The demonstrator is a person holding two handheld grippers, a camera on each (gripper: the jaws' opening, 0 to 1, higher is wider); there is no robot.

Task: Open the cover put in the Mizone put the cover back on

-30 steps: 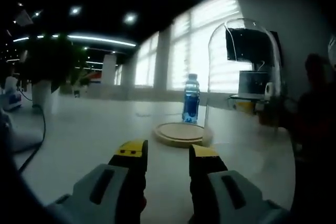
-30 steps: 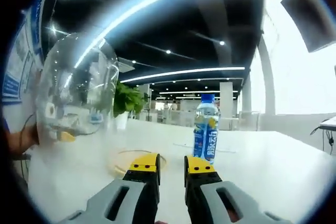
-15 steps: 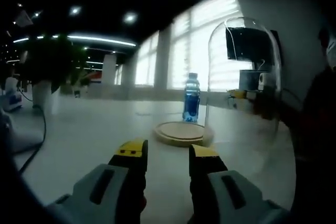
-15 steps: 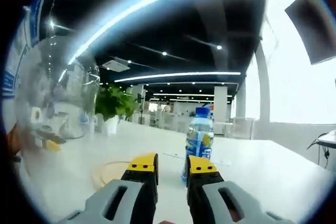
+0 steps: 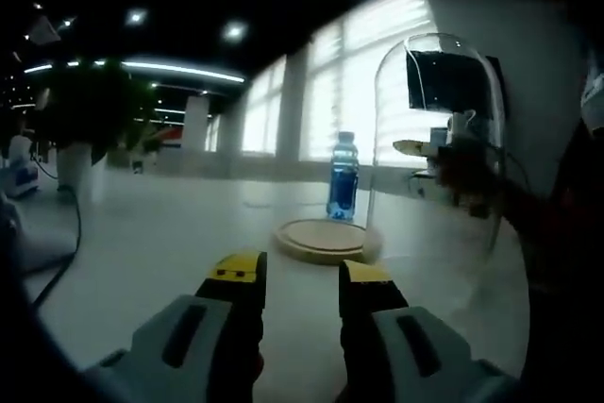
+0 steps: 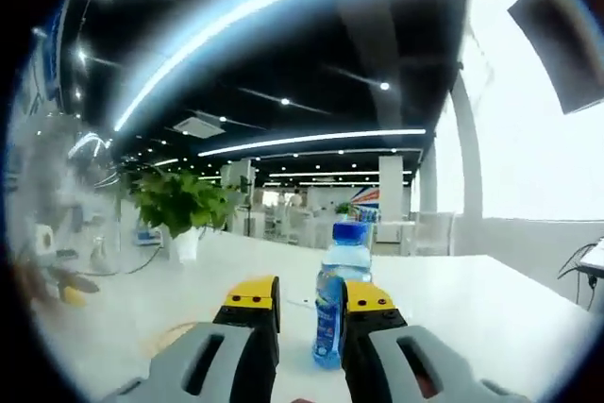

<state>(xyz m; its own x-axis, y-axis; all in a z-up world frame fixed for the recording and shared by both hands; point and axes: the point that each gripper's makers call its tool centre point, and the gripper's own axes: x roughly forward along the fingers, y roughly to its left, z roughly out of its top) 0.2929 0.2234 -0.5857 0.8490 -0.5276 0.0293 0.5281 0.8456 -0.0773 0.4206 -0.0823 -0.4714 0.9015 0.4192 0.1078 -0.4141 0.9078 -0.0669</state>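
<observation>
Bottle count is one: a single blue Mizone bottle (image 6: 338,294) stands upright on the white bench (image 6: 491,309). In the right gripper view it rises between the two yellow-tipped jaws of my right hand-held gripper (image 6: 311,294); the jaws are parted on either side of it, and I cannot tell whether they touch it. In the left gripper view the same bottle (image 5: 343,176) stands beyond one round wooden base (image 5: 324,238), which lies flat on the bench with nothing on it. One clear glass dome cover (image 5: 436,139) stands off the base to its right, its lower edge close against the base's right rim. A person's dark sleeve (image 5: 566,224) shows at that right edge. My left hand-held gripper (image 5: 300,276) points toward the base with its two jaws apart and nothing between them. One dark cable (image 5: 68,243) trails over the bench at the left. In the right gripper view, one potted green plant (image 6: 179,209) stands farther back on the bench.
</observation>
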